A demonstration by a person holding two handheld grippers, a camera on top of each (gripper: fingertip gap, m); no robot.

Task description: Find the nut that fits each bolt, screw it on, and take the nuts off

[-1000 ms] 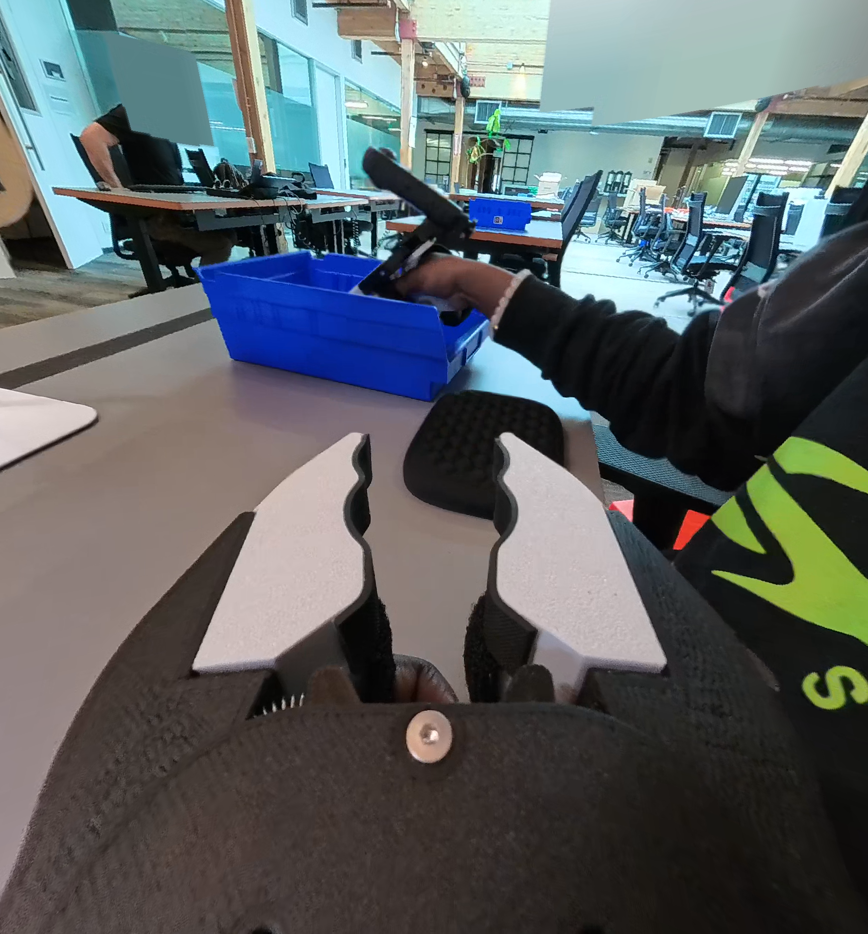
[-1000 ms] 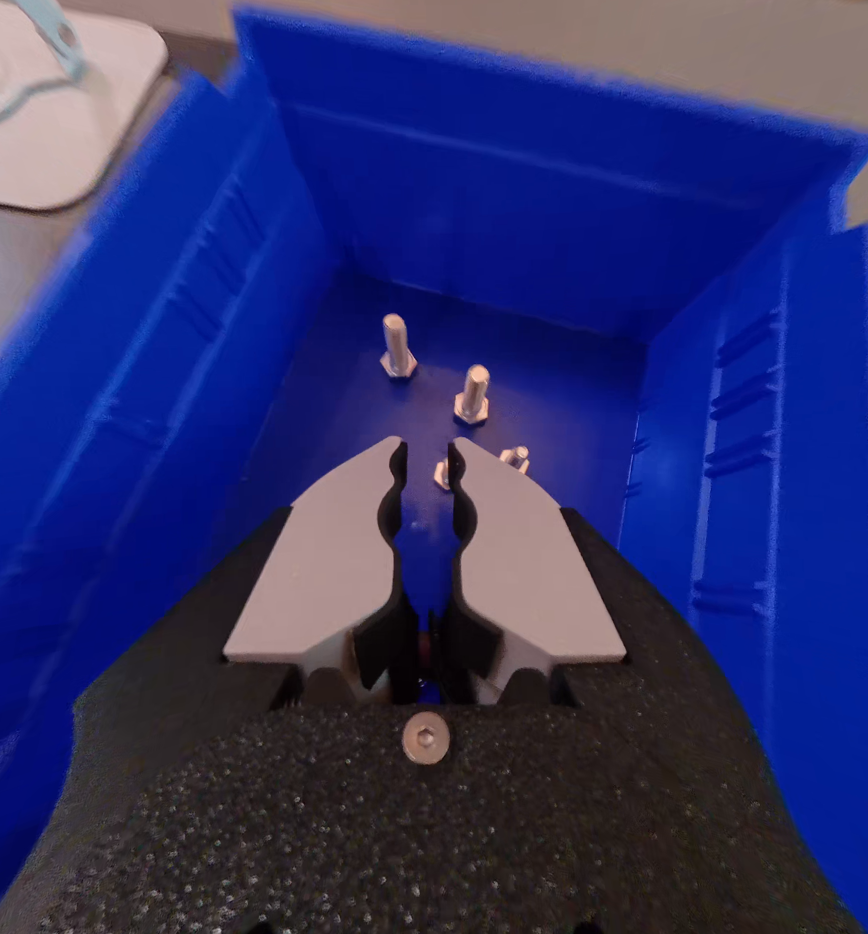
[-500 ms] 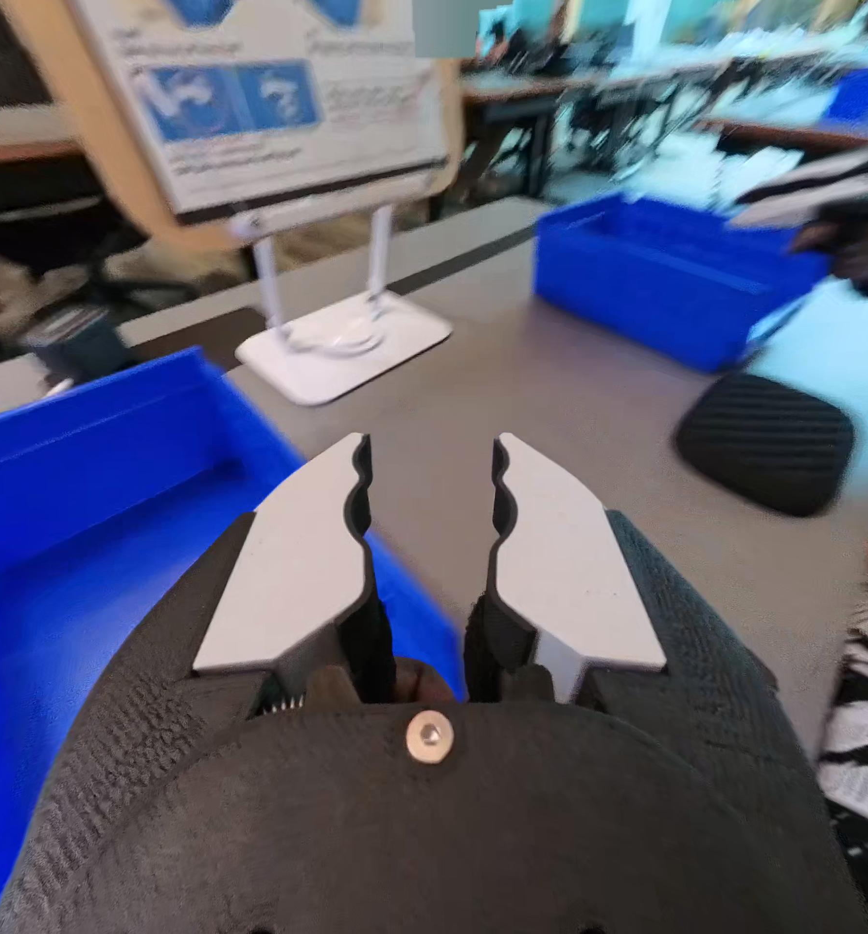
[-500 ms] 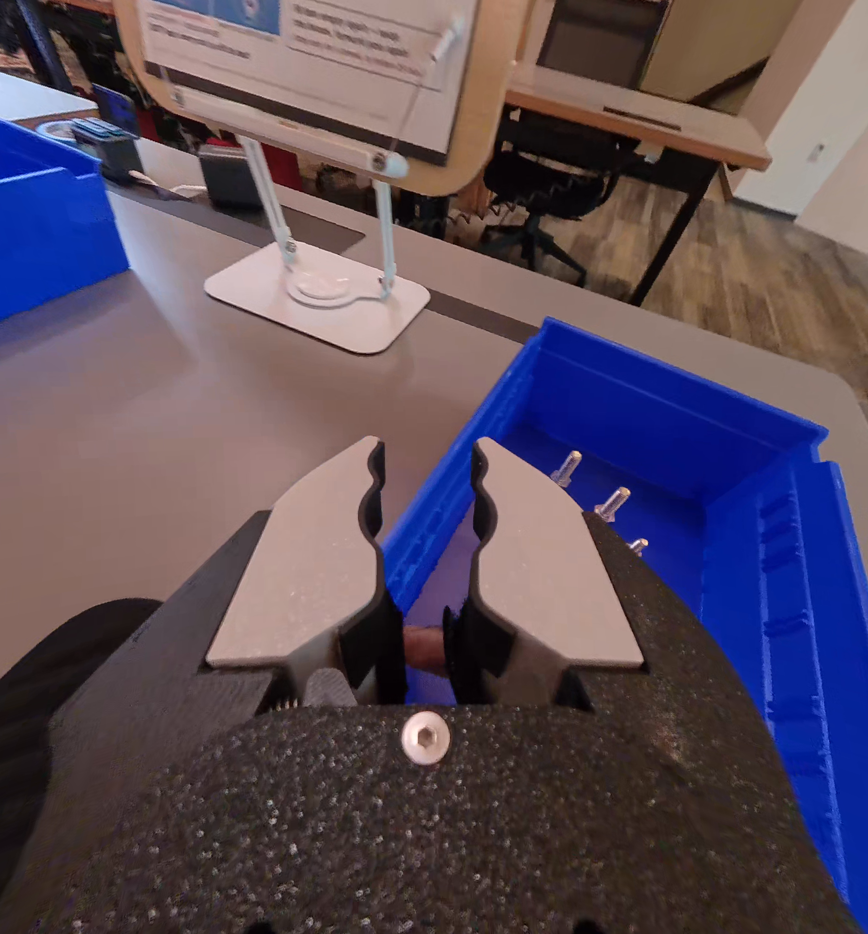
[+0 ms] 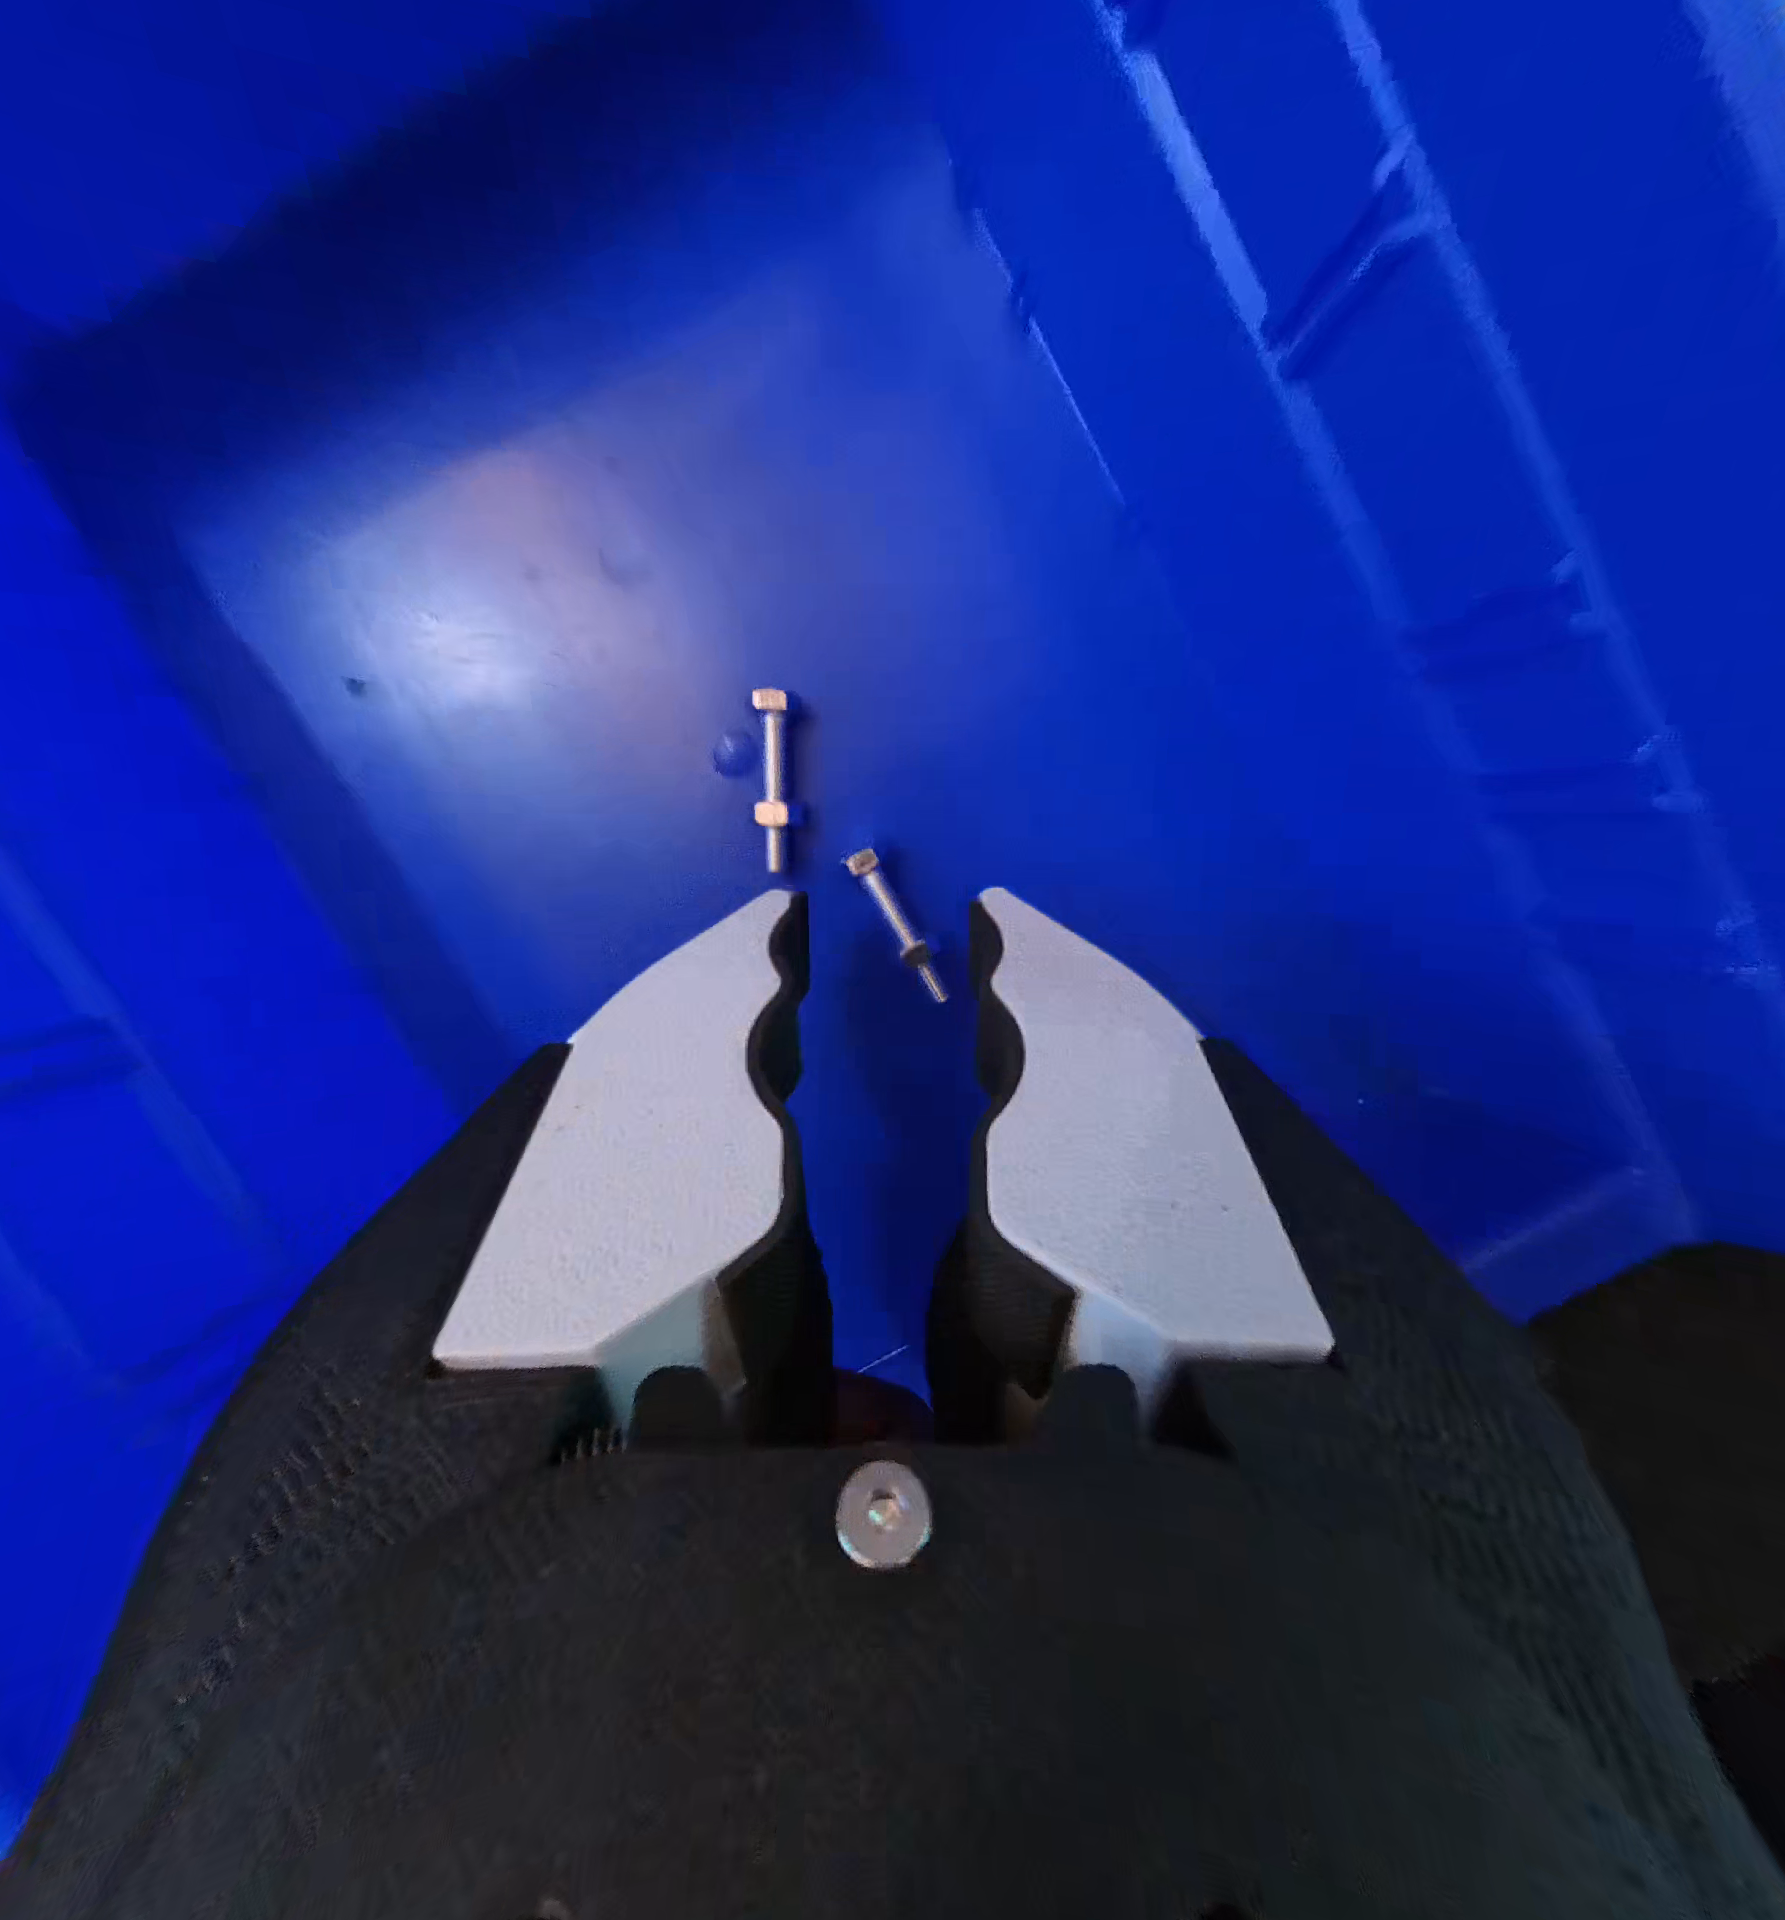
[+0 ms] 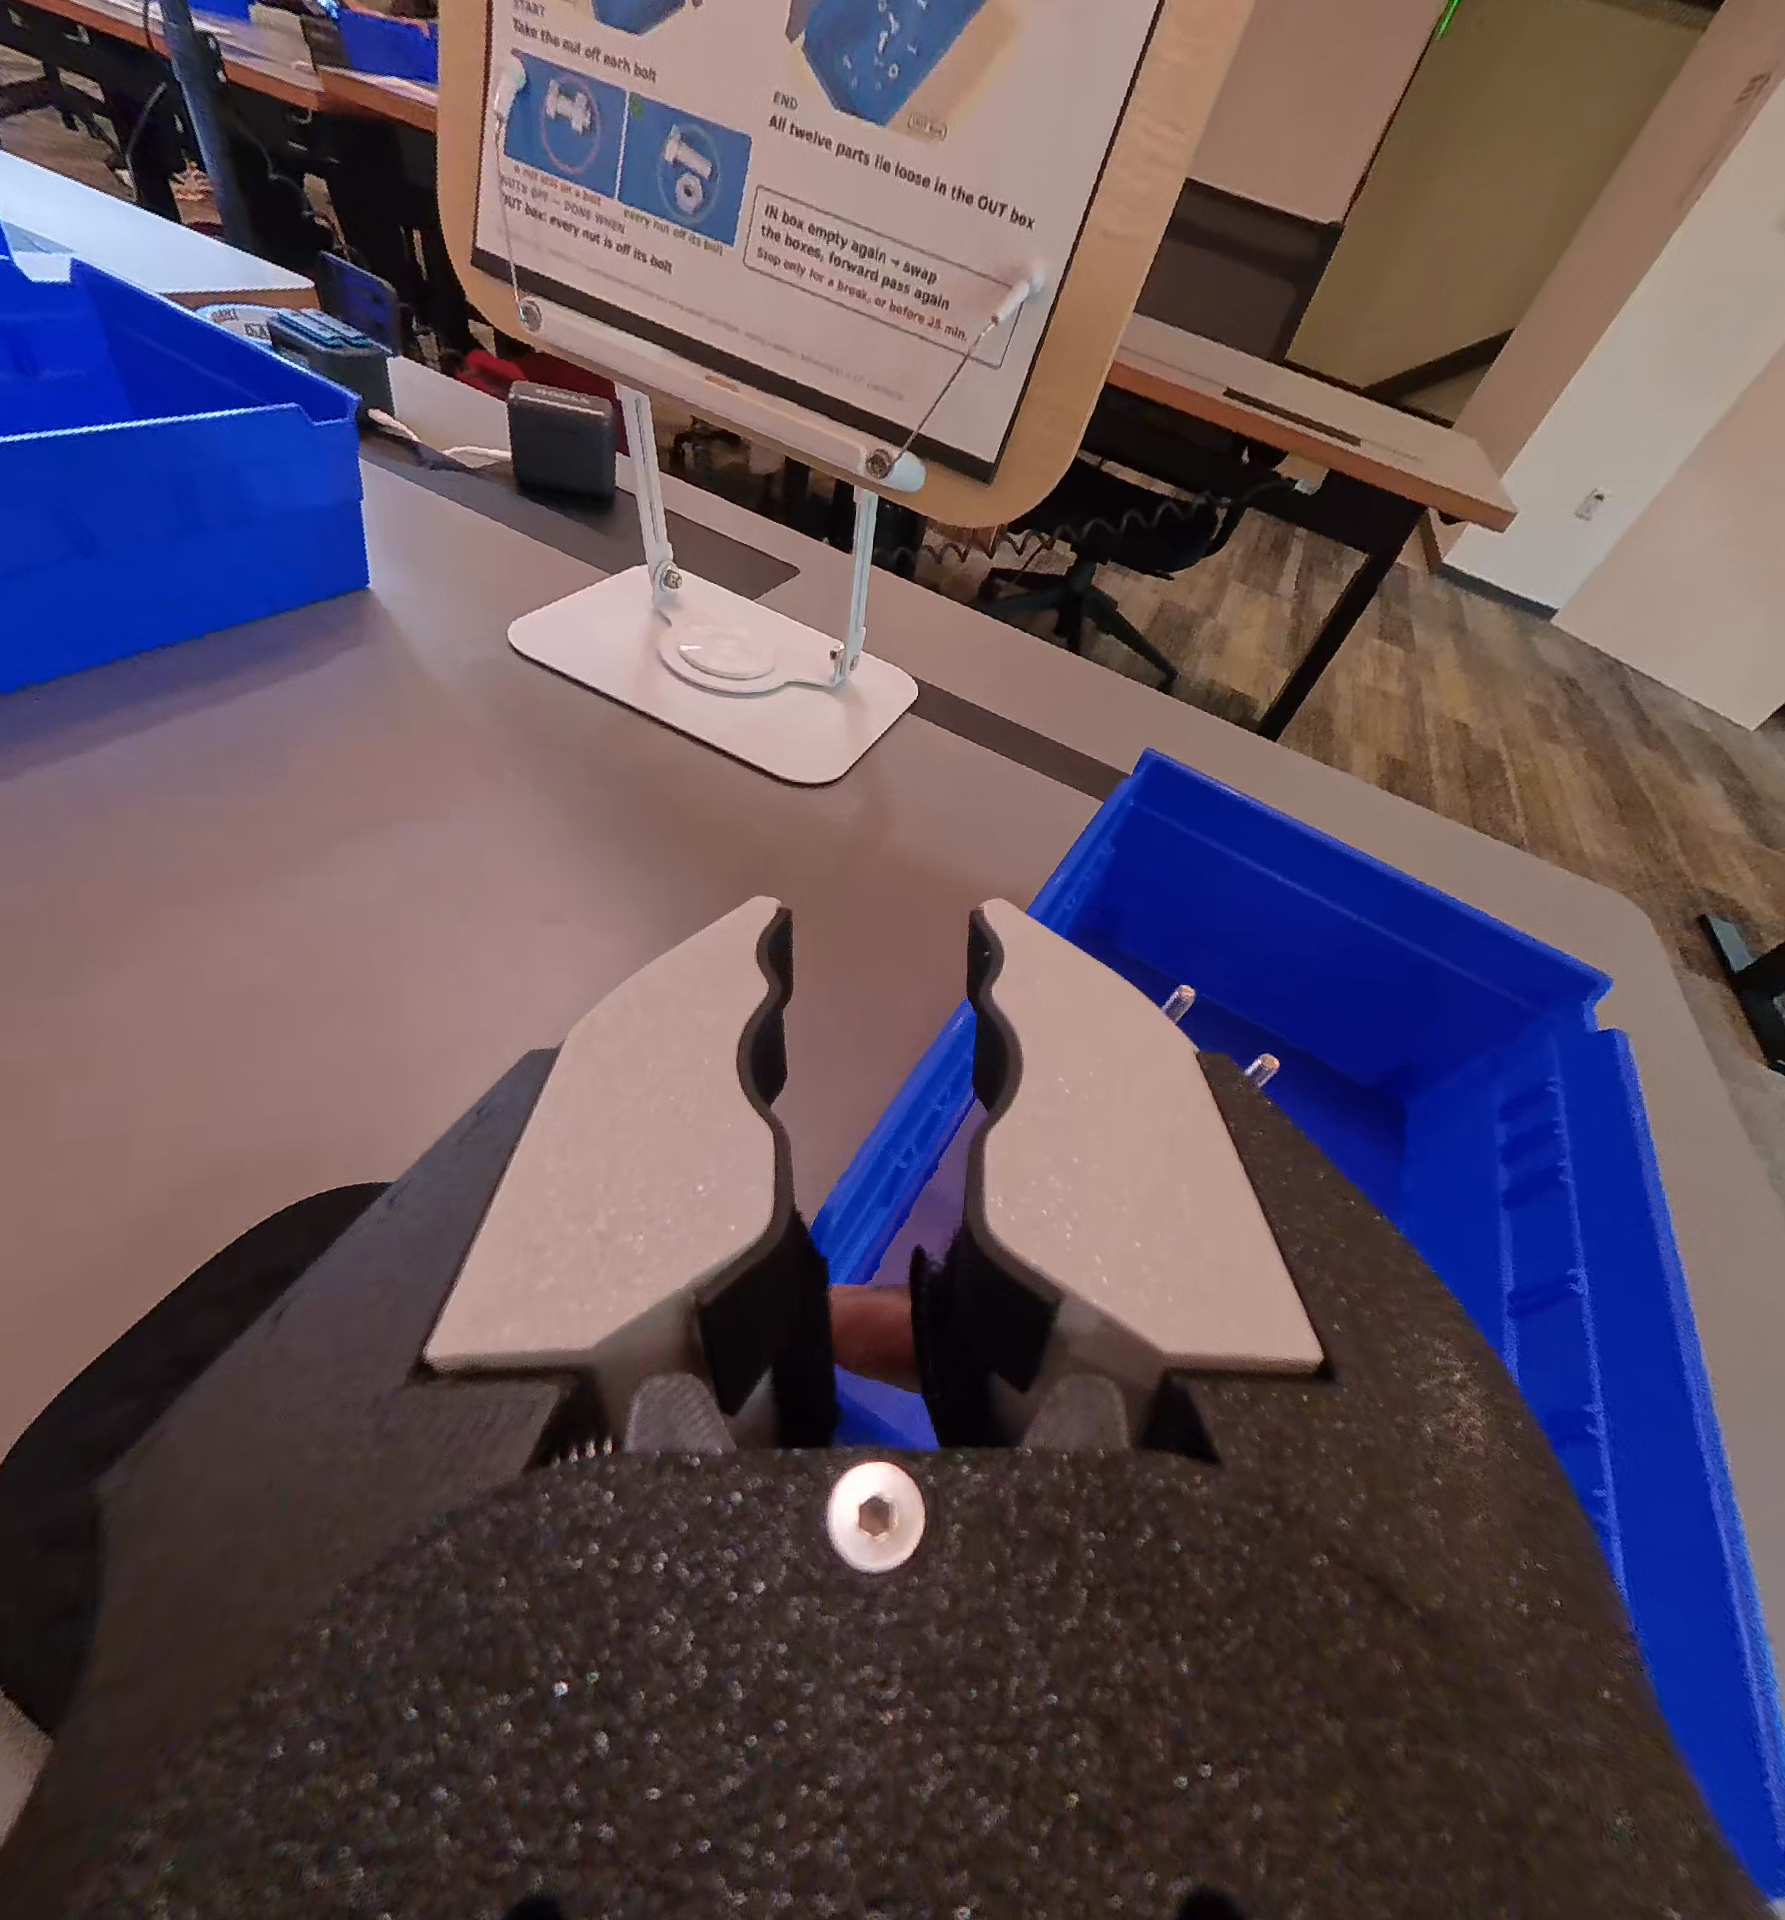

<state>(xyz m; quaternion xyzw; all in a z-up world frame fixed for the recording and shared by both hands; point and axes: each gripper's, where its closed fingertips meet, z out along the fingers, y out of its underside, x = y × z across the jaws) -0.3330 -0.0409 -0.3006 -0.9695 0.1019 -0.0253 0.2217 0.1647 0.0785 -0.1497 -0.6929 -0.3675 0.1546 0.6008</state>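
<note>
The left gripper points down into a blue bin, jaws parted and empty. Two bolts lie on the bin floor, each with a nut on its shank: one just beyond the left fingertip, the other slanted between the tips. The right gripper, also apart and empty, hovers over the grey table beside another bin, where two bolt tips show. A sign stand sits beyond.
</note>
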